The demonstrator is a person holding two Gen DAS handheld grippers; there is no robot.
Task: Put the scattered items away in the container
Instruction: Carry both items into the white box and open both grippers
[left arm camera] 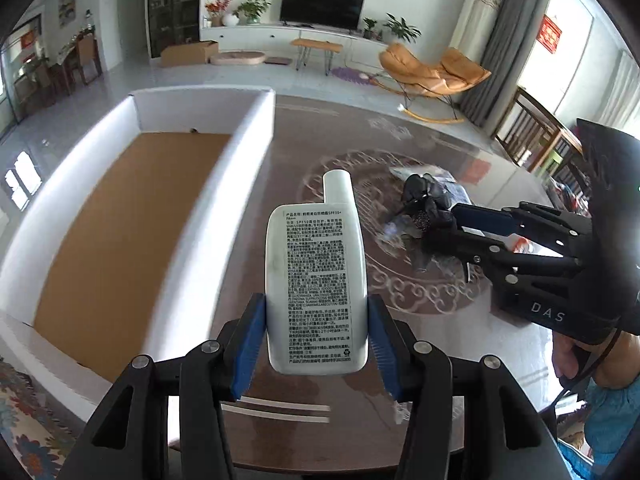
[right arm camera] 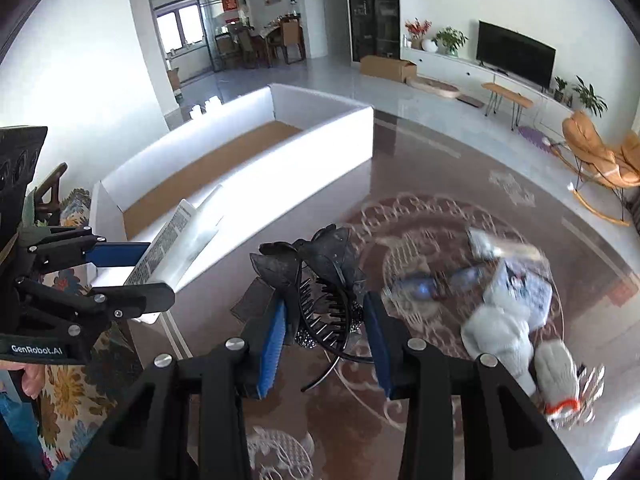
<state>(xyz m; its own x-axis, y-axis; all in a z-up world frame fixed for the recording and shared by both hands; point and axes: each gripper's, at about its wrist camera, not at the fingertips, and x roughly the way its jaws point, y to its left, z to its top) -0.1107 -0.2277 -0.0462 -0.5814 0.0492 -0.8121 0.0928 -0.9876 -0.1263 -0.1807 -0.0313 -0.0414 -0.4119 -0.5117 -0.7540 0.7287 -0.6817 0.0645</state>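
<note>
My left gripper [left arm camera: 316, 340] is shut on a white sunscreen bottle [left arm camera: 316, 288] with black print, cap pointing away, held in the air to the right of the container. That container [left arm camera: 248, 132] is a long white-walled box with a brown cardboard floor. My right gripper [right arm camera: 326, 336] is shut on a black hair clip [right arm camera: 320, 276] with a bow and comb teeth, lifted above the table. In the left wrist view the right gripper [left arm camera: 460, 224] and the hair clip [left arm camera: 424, 196] show at the right. The right wrist view shows the left gripper [right arm camera: 132, 268] holding the bottle [right arm camera: 180, 240] beside the box [right arm camera: 320, 152].
On the patterned brown table [right arm camera: 440, 168] lie white gloves [right arm camera: 500, 336], a pair of glasses [right arm camera: 440, 284] and small packets [right arm camera: 520, 288], all blurred. A hand [left arm camera: 576, 356] holds the right gripper. A floral-cushioned chair [right arm camera: 72, 380] stands at the table's near-left edge.
</note>
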